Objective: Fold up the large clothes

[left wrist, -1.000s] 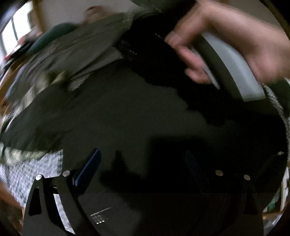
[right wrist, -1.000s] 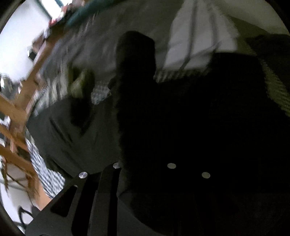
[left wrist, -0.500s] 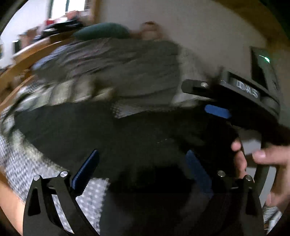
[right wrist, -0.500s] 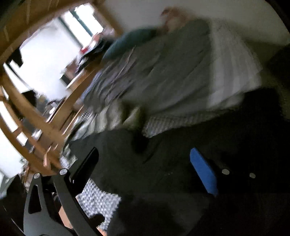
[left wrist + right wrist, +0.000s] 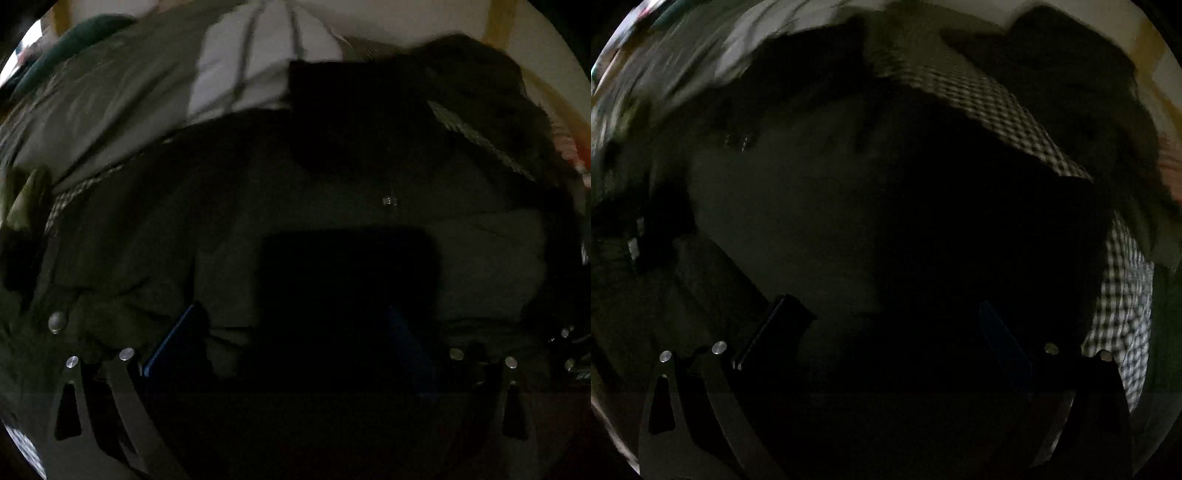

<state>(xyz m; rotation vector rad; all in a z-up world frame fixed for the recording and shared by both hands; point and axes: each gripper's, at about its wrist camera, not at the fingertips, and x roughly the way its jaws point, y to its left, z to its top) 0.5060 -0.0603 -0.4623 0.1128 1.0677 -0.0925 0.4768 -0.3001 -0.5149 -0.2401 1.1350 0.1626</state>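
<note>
Both wrist views, dim and motion-blurred. The dark garment (image 5: 332,192) lay spread over the checked bedsheet (image 5: 1123,295) and filled most of each view; I took it as my landmark. My left claw (image 5: 291,336) hung low over the garment's near part with its two fingers set wide apart, the left blue pad (image 5: 173,339) just beside a fold of the cloth; I saw nothing held between them. My right claw (image 5: 886,332) stood likewise spread wide above the garment, its left finger (image 5: 772,328) close over the cloth, nothing gripped. Whether either claw touched the fabric I could not tell. A small metal snap (image 5: 389,201) showed on the garment beyond the left claw. Behind the garment lay a grey blanket (image 5: 110,99) and a white striped cloth (image 5: 251,66); the bedsheet showed at the garment's right edge.
</note>
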